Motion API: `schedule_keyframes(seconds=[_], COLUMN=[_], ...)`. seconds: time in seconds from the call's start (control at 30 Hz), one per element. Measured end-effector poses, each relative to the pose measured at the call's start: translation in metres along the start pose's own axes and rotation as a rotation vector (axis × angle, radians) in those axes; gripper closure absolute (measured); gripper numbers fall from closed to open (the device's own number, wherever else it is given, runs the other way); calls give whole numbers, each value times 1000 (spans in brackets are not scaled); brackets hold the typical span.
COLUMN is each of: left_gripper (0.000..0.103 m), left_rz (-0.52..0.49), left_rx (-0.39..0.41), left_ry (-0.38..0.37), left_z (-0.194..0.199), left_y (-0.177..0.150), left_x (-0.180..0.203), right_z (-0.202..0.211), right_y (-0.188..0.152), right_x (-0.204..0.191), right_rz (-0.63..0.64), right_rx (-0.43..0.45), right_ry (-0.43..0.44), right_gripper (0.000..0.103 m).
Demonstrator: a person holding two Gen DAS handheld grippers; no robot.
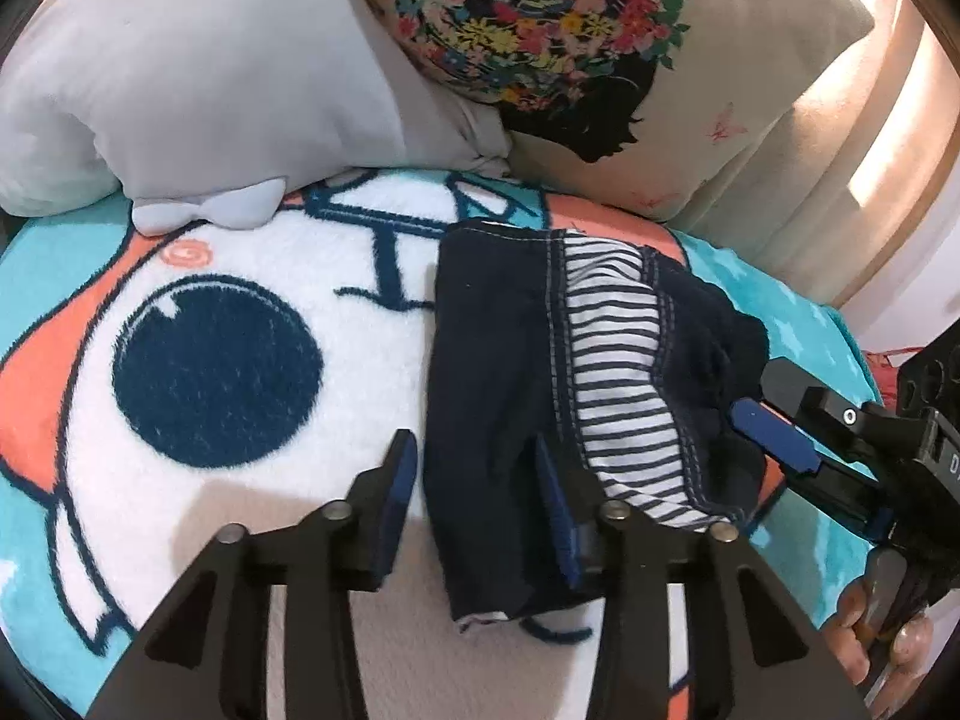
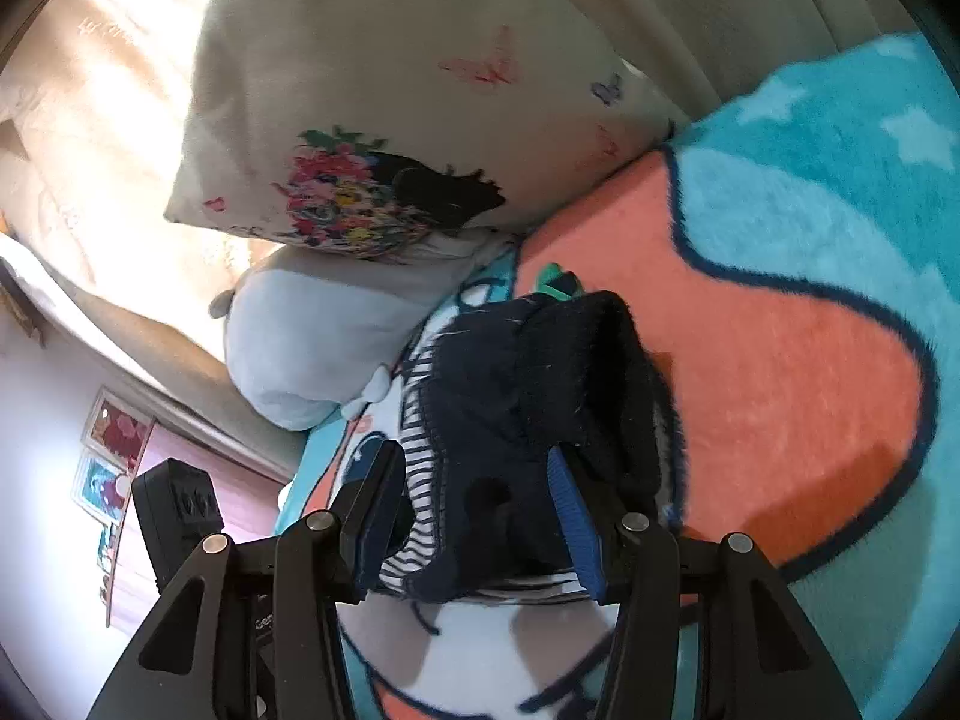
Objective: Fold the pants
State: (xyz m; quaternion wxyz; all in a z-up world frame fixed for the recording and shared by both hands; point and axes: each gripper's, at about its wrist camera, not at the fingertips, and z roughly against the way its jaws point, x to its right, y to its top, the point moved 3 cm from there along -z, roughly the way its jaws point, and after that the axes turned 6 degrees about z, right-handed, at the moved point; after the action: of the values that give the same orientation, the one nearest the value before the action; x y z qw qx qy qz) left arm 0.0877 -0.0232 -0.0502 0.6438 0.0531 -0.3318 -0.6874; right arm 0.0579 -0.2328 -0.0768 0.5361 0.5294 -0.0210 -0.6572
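Note:
Small navy pants (image 1: 498, 360) with a striped lining (image 1: 618, 396) lie folded on a cartoon blanket (image 1: 240, 276). My left gripper (image 1: 474, 456) is open over the pants' near left edge, one finger on the blanket and one on the cloth. My right gripper (image 1: 774, 420) comes in from the right at the waistband side. In the right wrist view the right gripper (image 2: 474, 468) is open with the bunched pants (image 2: 540, 384) between its fingers.
A grey plush pillow (image 1: 198, 78) and a floral cushion (image 1: 570, 60) lean at the back of the blanket. A beige headboard or sofa back (image 1: 870, 150) stands behind. Pictures hang on the wall (image 2: 108, 456) in the right wrist view.

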Motion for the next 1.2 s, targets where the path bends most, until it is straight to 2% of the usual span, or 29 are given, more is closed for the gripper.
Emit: schedule_keyframes(seconds=[0.17, 0.3, 0.37, 0.47, 0.53, 0.7, 1.0, 1.13, 1.2], left_gripper=[61, 57, 51, 33, 16, 2, 0, 0, 0], left_rz=[8, -22, -45, -84, -97, -94, -77, -93, -106], left_rx=[30, 126, 200, 336, 438, 582, 534, 517, 494], left_ry=[-2, 51, 101, 196, 248, 300, 378, 380, 355], left_z=[15, 41, 57, 84, 106, 147, 153, 151, 149], left_y=[0, -4, -8, -13, -19, -26, -41, -50, -52], left_x=[-4, -4, -2, 2, 5, 7, 2, 3, 4], right_z=[4, 18, 25, 33, 36, 42, 46, 46, 46], right_y=[8, 5, -1, -11, -18, -31, -56, -63, -67], right_x=[-8, -17, -21, -28, -32, -39, -56, -64, -67], right_rz=[33, 76, 90, 126, 147, 176, 264, 305, 321], right_rx=[25, 66, 81, 97, 100, 98, 63, 53, 47], right_ry=[-4, -51, -70, -110, -145, -193, -326, -372, -387], right_gripper=[47, 43, 42, 42, 42, 40, 37, 36, 34])
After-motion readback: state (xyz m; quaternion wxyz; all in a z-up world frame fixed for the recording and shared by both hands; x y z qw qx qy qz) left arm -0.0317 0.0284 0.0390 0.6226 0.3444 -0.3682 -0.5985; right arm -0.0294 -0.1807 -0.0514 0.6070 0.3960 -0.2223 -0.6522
